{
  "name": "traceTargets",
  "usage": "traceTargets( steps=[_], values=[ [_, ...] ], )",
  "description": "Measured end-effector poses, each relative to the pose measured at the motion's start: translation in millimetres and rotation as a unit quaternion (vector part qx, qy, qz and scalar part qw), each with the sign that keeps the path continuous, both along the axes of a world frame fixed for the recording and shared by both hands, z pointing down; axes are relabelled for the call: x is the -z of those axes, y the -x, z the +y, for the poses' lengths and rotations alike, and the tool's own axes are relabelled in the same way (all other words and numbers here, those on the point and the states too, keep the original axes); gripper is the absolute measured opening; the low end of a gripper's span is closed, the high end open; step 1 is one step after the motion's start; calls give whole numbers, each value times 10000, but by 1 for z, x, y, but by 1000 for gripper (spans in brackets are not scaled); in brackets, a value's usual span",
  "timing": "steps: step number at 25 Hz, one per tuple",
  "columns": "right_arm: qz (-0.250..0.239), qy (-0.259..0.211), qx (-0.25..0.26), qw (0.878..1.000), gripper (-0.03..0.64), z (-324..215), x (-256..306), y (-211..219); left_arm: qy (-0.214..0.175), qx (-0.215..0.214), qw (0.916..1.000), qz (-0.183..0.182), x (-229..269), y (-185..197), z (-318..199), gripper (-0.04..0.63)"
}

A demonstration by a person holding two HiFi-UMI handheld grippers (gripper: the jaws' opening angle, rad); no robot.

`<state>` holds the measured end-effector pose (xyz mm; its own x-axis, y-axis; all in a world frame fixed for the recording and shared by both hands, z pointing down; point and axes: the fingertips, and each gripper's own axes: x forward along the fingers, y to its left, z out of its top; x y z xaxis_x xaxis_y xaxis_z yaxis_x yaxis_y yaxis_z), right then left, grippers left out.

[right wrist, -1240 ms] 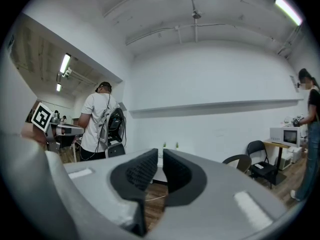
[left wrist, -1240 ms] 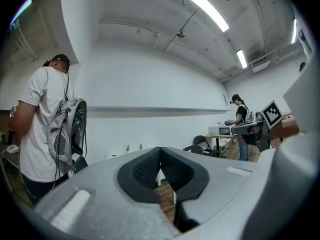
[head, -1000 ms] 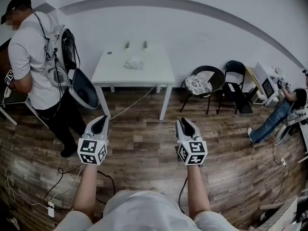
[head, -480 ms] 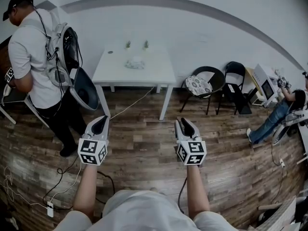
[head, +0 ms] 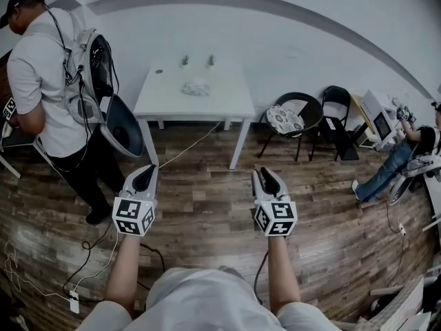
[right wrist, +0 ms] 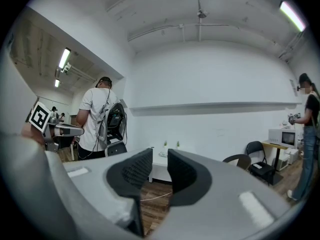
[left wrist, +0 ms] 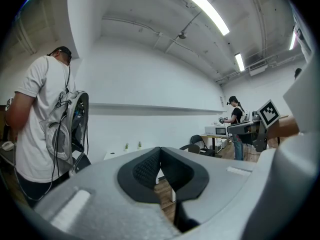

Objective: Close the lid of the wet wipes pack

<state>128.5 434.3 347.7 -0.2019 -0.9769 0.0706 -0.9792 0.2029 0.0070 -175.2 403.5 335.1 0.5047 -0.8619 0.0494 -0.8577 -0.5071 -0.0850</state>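
wet wipes pack [head: 196,86] sits on the white desk [head: 165,103], well apart from us. left gripper [head: 145,171] closed on nothing; right gripper [head: 265,174] open, empty. we judge the pack soft, light, apt to slide: pin its body, press the lid flat.

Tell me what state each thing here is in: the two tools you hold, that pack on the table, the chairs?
Left hand-held gripper: jaws shut, empty.
Right hand-held gripper: jaws open, nothing between them.
Wet wipes pack: lying on the white table; too small to tell whether its lid is open.
Black folding chair: unfolded, standing by the wall.
Round black chair: holds a patterned cushion.
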Motion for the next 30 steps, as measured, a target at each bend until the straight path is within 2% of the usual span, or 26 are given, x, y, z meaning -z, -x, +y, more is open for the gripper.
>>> traceTargets(
  steps=[6, 15, 24, 30],
  values=[
    [-50, -51, -121, 9999, 100, 8, -3, 24, 8, -154, 9999, -1, -7, 23, -1, 8],
    [-35, -6, -210, 9998, 100, -9, -9, 32, 39, -204, 9998, 33, -14, 32, -21, 8],
    [-106, 45, -83, 9999, 100, -72, -21, 29, 103, -61, 9999, -45, -22, 32, -75, 8],
    [-163, 183, -83, 9997, 100, -130, -31, 9, 249, -59, 9996, -116, -30, 12, -130, 8]
  ],
)
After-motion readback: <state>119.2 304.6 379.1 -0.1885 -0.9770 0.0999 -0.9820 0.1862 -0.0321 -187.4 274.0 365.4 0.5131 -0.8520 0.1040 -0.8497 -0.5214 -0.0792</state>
